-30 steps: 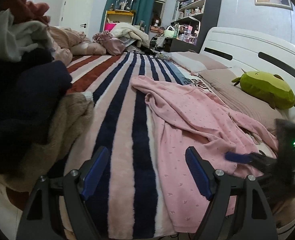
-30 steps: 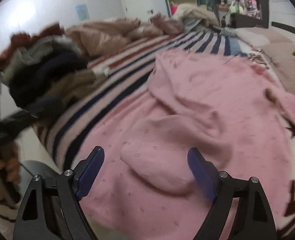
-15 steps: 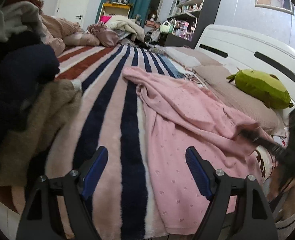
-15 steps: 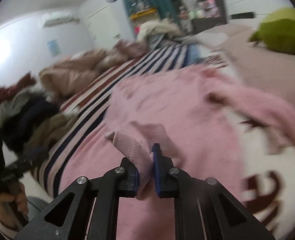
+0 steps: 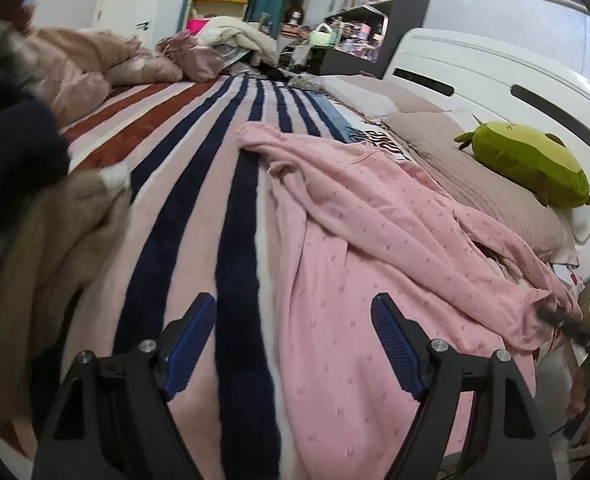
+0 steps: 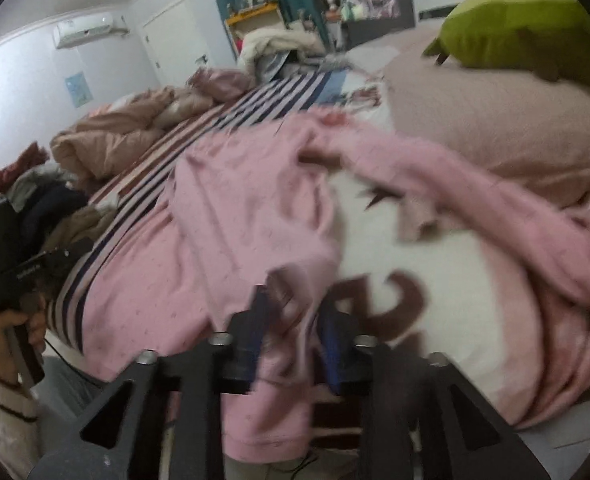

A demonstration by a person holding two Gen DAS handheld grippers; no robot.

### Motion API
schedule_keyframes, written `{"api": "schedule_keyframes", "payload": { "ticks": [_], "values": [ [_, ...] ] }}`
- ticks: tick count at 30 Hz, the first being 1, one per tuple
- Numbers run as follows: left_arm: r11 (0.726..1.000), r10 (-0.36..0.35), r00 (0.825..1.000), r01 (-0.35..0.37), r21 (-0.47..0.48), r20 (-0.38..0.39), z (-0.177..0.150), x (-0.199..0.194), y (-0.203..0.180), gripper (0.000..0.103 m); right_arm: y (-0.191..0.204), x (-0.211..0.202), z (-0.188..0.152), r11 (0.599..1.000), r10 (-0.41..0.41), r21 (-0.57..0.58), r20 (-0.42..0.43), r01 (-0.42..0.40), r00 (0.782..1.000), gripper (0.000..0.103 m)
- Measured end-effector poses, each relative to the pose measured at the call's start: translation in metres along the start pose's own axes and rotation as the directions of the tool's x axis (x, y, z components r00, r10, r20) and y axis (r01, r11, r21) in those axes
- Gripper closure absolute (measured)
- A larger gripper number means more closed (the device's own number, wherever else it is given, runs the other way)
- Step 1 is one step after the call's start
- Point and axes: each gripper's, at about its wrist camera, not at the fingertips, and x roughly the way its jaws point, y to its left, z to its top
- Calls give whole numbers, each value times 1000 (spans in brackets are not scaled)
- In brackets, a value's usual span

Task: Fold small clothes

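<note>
The striped blanket (image 5: 199,216) leaves open room left of the pink top (image 5: 375,248), which lies rumpled across the bed with one part trailing over the near edge. That part sits between the opening jaws of the right gripper (image 6: 293,332), so it may slip free and slide floorward. The left gripper (image 5: 293,340) hangs wide and empty, while the clothes heap (image 5: 47,232) crowds its left.

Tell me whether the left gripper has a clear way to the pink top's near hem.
Probably yes. The left gripper hangs open above the striped blanket, and the pink top lies just ahead with its hem under the gripper's right finger. Nothing lies between them; the clothes pile sits off to the side.
</note>
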Motion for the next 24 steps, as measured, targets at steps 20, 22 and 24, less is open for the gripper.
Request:
{"api": "schedule_keyframes", "payload": {
  "ticks": [20, 22, 24],
  "values": [
    [990, 131, 987, -125, 62, -97, 1, 65, 5, 99, 13, 50, 19, 979, -108, -184, -123, 85, 986, 102],
    [986, 153, 984, -147, 74, -90, 0, 60, 3, 100, 12, 42, 19, 968, -166, -203, -80, 147, 983, 103],
    [985, 165, 982, -158, 73, -97, -2, 57, 5, 101, 5, 33, 23, 963, -205, -190, -51, 192, 977, 103]
  ]
}}
